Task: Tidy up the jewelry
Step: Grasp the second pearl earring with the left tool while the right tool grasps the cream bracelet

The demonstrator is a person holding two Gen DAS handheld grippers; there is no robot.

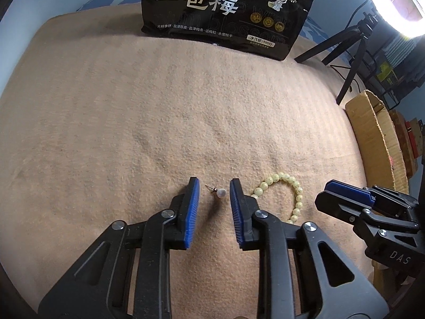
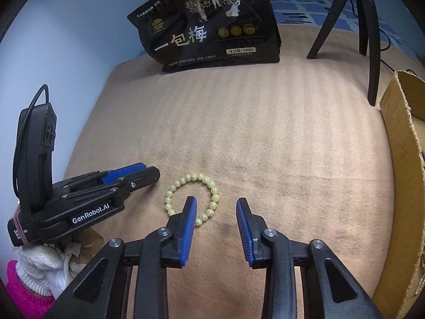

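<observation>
My left gripper [image 1: 214, 186] gapes around the pearl earring [image 1: 219, 192]; my right gripper [image 2: 216, 203] gapes, its left finger over the bead bracelet [image 2: 212, 184].

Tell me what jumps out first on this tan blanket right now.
A small white pearl stud earring lies between the open left gripper. Beside it lies a ring of pale green beads, a bracelet, with the open right gripper over its near side. A big black snack bag stands at the far edge.
</observation>
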